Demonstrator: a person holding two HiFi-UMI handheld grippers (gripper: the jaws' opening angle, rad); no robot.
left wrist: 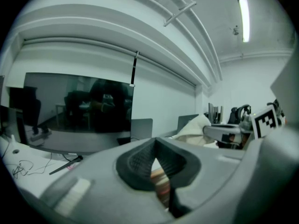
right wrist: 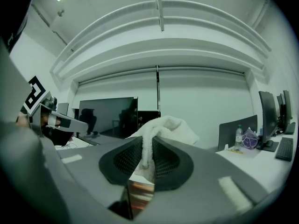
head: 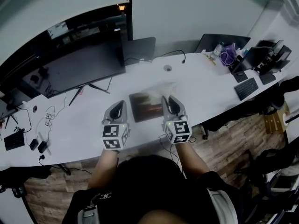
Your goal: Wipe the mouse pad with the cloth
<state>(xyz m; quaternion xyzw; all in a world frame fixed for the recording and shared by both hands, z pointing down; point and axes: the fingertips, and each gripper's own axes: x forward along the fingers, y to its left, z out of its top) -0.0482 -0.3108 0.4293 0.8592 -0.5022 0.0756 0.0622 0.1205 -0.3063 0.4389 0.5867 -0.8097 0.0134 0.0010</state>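
R hand-held gripper [right wrist: 148, 143] clamped on cloth [right wrist: 164, 126]; L hand-held gripper [left wrist: 155, 144] jaws together, empty, by mouse pad [head: 145, 107].

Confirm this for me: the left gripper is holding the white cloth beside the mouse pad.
Not the left one. The right gripper is shut on the white cloth, as the right gripper view shows. It is beside the mouse pad, as stated.

A dark, brownish rectangular mouse pad [head: 145, 107] is lying flat near the front edge of the white desk [head: 210, 85], while a white, fluffy cloth [right wrist: 164, 126] is bunching upward by the pad's right side, being pinched between the jaws of the right gripper [right wrist: 145, 161].
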